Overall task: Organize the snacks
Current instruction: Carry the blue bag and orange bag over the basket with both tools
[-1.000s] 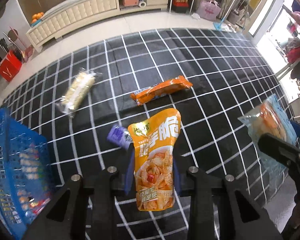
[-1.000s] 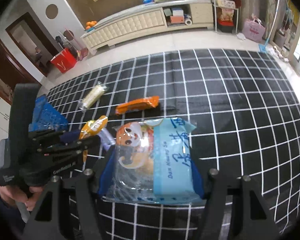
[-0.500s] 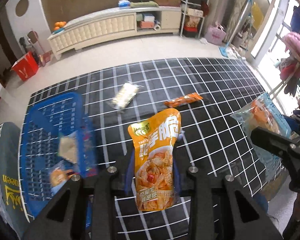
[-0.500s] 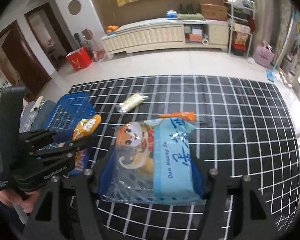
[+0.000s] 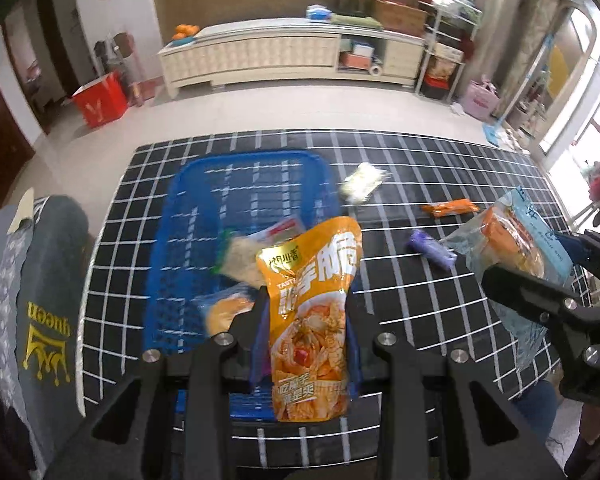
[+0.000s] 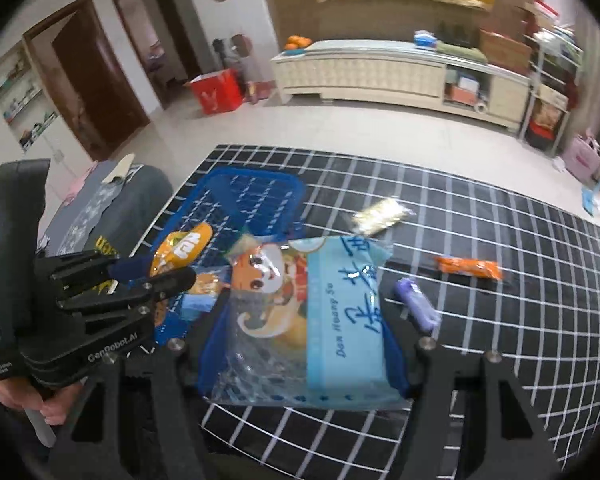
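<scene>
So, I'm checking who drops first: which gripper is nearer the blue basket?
Left. The left gripper, holding the orange pouch, hangs over the blue basket; the right gripper is off its right side.

Both wrist cameras look down from above the near edge of the checked mat (image 5: pixel 440 168), facing the far cabinet (image 6: pixel 380 70); both share the blue basket (image 5: pixel 236 172).
</scene>
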`<state>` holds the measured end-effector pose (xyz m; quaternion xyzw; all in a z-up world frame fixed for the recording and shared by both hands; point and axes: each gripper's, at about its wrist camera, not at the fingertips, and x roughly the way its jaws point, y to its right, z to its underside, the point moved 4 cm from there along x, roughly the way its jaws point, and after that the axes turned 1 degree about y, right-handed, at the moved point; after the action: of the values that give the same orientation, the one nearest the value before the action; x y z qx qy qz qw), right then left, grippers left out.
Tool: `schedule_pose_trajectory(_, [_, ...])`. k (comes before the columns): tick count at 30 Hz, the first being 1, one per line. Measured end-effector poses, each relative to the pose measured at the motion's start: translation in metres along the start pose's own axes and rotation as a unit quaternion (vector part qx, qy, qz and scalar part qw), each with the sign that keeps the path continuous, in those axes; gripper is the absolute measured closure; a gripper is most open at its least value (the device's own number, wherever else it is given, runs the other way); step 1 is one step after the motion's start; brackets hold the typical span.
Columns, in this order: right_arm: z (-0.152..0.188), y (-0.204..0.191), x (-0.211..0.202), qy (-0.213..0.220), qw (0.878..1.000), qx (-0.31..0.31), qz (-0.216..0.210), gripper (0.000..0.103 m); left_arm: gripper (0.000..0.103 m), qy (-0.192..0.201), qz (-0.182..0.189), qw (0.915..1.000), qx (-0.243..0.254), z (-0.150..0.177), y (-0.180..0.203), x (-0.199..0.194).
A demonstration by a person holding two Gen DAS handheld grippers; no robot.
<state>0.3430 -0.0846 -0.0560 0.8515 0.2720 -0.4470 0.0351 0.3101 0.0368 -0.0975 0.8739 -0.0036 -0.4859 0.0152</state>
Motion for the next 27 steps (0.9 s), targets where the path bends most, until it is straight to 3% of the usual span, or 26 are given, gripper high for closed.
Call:
schedule_pose_trajectory(13, [-0.016, -0.053, 0.076, -0.050, 0.998, -0.042, -0.009, 0.033, 0.074, -0.037, -0.002, 0.9985, -0.041, 0.009, -0.068, 0.043])
schedule_pose_trajectory(27, [-0.022, -0.066, 0.115, -0.081, 0.994, -0.071, 0.002, 0.032, 0.072, -0.055, 0.004, 0.9974, -0.046, 0.011, -0.084, 0.077])
